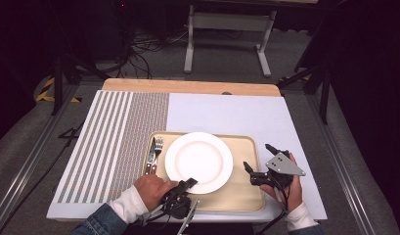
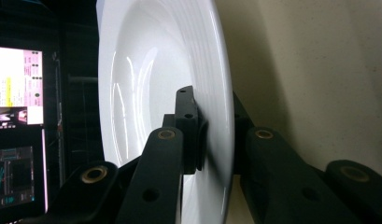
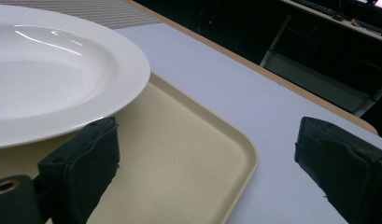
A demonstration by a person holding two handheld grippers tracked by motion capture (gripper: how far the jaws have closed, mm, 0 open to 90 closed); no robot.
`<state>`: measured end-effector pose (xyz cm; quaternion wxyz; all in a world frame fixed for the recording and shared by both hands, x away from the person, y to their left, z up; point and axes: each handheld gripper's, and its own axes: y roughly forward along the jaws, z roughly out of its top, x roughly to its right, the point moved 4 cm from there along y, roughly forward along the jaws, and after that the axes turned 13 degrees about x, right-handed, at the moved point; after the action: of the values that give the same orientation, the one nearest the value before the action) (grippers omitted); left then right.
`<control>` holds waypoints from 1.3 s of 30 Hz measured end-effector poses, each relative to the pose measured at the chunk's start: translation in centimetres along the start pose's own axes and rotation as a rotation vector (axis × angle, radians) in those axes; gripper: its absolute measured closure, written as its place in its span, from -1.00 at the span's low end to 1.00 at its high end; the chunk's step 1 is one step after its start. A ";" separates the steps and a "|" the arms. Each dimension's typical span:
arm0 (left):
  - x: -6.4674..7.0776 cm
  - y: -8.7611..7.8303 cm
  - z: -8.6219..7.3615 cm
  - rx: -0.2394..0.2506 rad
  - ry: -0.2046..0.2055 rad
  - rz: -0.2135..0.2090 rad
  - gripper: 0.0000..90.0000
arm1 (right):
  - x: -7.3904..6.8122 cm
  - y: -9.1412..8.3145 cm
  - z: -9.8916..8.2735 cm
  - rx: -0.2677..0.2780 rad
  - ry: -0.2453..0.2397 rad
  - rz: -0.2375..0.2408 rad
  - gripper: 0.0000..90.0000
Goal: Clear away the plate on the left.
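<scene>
Your left gripper (image 1: 188, 185) is clamped on the near rim of the white plate (image 1: 198, 161); in the left gripper view its pads (image 2: 191, 135) pinch the rim from both faces. Your right gripper (image 1: 256, 162) stands wide with nothing between its jaws, straddling the right edge of the beige tray (image 1: 244, 196): one jaw is over the tray just beside the plate's rim, the other over the white mat (image 1: 227, 115).

The plate sits at the middle of the tray, with bare tray floor to its right and near side. To its left, a fork and knife (image 1: 154, 154) lie close along the tray's left rim, so room is tight there. Beyond the tray, the mat is open on the far and right sides.

The plate is round, glossy and plain white, with fine ridges ringing its broad rim and a shallow well.
</scene>
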<state>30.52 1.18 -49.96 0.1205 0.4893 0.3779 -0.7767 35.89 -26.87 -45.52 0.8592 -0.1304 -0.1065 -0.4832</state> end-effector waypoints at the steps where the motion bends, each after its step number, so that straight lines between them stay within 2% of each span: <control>1: 0.0 0.0 0.0 -0.005 0.004 -0.004 0.81 | 0.0 0.0 0.0 0.000 0.000 0.002 -0.83; 2: 0.0 0.0 0.1 -0.002 0.005 0.004 0.81 | 0.0 0.0 0.0 -0.001 0.000 0.002 -0.83; 6: 0.3 0.2 0.2 -0.006 0.003 -0.011 0.80 | 0.0 0.0 0.0 0.000 0.000 0.002 -0.83; 8: 0.3 0.3 0.4 0.003 0.018 -0.017 0.79 | 0.0 0.0 0.0 0.000 0.001 0.003 -0.83; 10: 0.6 0.4 0.4 0.006 -0.009 -0.019 0.79 | -0.1 0.0 0.0 -0.002 0.000 0.004 -0.83; 14: 0.4 0.6 0.6 0.021 0.022 -0.021 0.79 | -0.1 0.0 0.0 -0.002 0.002 0.005 -0.83; 16: 0.5 0.5 0.5 0.013 0.008 -0.025 0.79 | -0.1 0.0 0.0 -0.002 0.002 0.006 -0.83; 20: 0.6 0.5 0.6 0.019 0.006 -0.034 0.80 | -0.2 0.1 -0.1 -0.004 -0.002 0.011 -0.83; 21: 0.7 0.5 0.6 0.023 -0.006 -0.036 0.80 | -0.2 0.1 -0.1 -0.005 -0.002 0.011 -0.83; 22: 0.6 0.6 0.7 0.031 0.030 -0.038 0.81 | -0.2 0.1 -0.1 -0.005 -0.001 0.011 -0.83; 23: 0.8 0.4 0.7 0.025 0.012 -0.032 0.81 | -0.2 0.1 -0.1 -0.004 -0.001 0.013 -0.83; 24: 0.8 0.5 0.7 0.031 0.000 -0.049 0.81 | -0.2 0.1 -0.1 -0.004 0.000 0.013 -0.83; 26: 0.7 0.4 0.7 0.041 0.008 -0.036 0.81 | -0.2 0.1 -0.1 -0.005 0.000 0.015 -0.83; 28: 0.7 0.2 0.6 0.029 0.003 -0.044 0.81 | -0.3 0.1 -0.1 -0.007 0.000 0.017 -0.83; 30: 0.7 0.2 0.6 0.040 -0.003 -0.058 0.81 | -0.3 0.1 -0.1 -0.008 0.000 0.019 -0.83; 33: 0.7 0.1 0.6 0.046 -0.005 -0.046 0.81 | -0.3 0.1 -0.1 -0.008 -0.001 0.022 -0.83; 39: 1.0 -0.1 0.5 0.057 -0.021 -0.057 0.81 | -0.4 0.1 -0.1 -0.006 -0.004 0.027 -0.83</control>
<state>29.61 1.08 -50.64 0.0880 0.4733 0.3681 -0.7955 35.79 -26.51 -45.73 0.8649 -0.1355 -0.1049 -0.4717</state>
